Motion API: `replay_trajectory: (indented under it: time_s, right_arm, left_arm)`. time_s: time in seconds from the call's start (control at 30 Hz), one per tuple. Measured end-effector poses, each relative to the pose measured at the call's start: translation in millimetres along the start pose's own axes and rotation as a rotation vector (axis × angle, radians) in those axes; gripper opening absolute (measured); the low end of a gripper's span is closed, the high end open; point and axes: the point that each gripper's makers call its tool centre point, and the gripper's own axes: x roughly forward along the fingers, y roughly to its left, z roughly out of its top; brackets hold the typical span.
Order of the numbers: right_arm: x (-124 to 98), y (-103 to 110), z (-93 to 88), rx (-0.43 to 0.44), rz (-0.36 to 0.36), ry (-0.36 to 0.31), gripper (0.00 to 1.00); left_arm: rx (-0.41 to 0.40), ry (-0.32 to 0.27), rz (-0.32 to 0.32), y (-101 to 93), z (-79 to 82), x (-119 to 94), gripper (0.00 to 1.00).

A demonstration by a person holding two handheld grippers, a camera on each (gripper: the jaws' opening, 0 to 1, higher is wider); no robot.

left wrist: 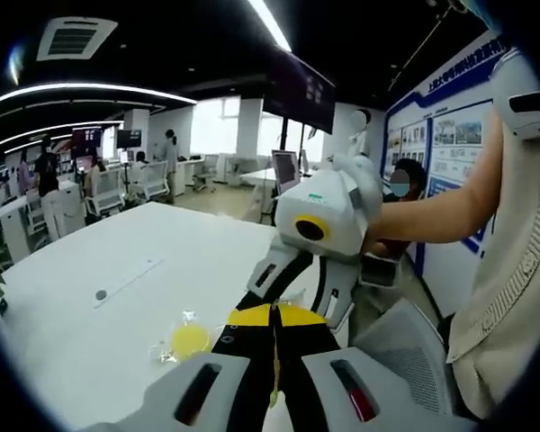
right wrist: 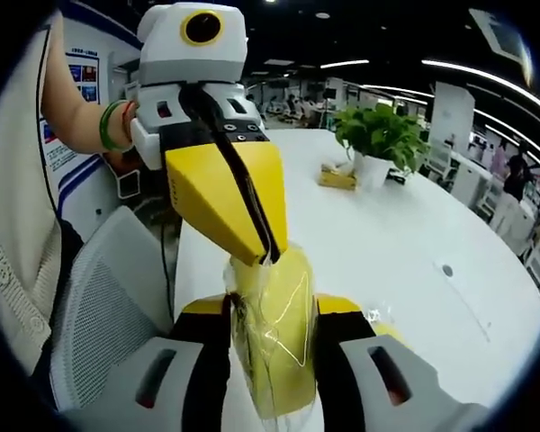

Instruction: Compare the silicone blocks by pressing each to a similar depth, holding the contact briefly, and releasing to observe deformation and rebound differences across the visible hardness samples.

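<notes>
Over the near edge of the white table (left wrist: 117, 324), the person holds both tools tip to tip. In the right gripper view, a yellow silicone block in a clear plastic bag (right wrist: 274, 337) stands between the right gripper (right wrist: 272, 310) jaws, which are pinching it from both sides. The left gripper (right wrist: 268, 255) comes down from above, its yellow jaws pressed together into a narrow point that meets the top of the bag; they seem to nip the film, though I cannot be certain.

The left gripper view hides that block. There the left gripper (left wrist: 274, 315) jaws show only a thin dark seam between them, and the right gripper (left wrist: 292, 292) reaches in from the far side, its white body held by a bare forearm.

That view does show a second bagged yellow block (left wrist: 189, 340) lying flat on the table, just beside the grippers' meeting point, with a long clear ruler-like strip (left wrist: 130, 279) and a small dark dot (left wrist: 101, 294) further out on the tabletop.

The right gripper view shows a potted green plant (right wrist: 380, 144) and a small yellow box (right wrist: 337, 177) beside it, well apart from the grippers toward the far end of the table. A grey mesh chair (right wrist: 108, 297) sits against the table edge.
</notes>
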Motion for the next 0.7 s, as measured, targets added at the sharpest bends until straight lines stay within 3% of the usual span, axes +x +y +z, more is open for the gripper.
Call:
replay_trajectory:
  time_s: [0.43, 0.7]
  right_arm:
    - [-2, -3, 1.4, -0.010, -0.010, -0.008, 0.34]
    - [-5, -10, 5.9, 0.009, -0.061, -0.042, 0.40]
  left_arm:
    - [-0.001, -0.012, 0.009, 2.4, 2.5, 0, 0.00]
    - [-0.025, -0.028, 0.030, 11.1, 4.9, -2, 0.00]
